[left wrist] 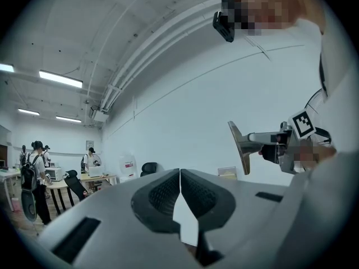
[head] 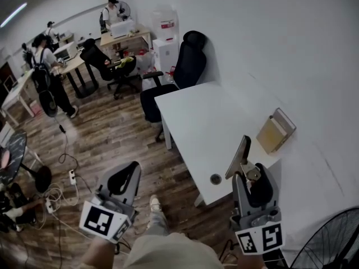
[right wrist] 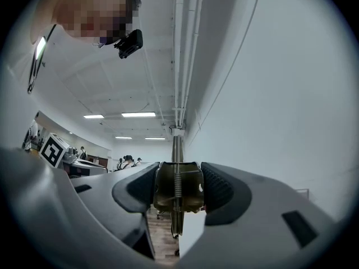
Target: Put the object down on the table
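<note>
Clipboard [head: 238, 157]: thin flat board, tilted up on edge, with an olive metal spring clip. It's off the table, in the air over the table's [head: 196, 122] near edge, about 5 o'clock on the top in the head view. Right tongs [head: 249, 178] are clamped on the clip, and the coil spring shows between the ribbed black pads [right wrist: 220, 186]. Left tongs [head: 130, 170] are closed tip to tip with nothing in them, out over the floor at 9 o'clock from the clipboard.

Table is smooth matte white and rectangular, with a round cable grommet [head: 216, 179] near the front edge. A tan box [head: 275, 132] sits at its 3 o'clock side by the white wall. Black mesh office chair [head: 179, 77] at the table's 12 o'clock end. Wood-plank floor [head: 112, 144], cables at 8 o'clock, fan grille [head: 331, 242] at 4 o'clock.
</note>
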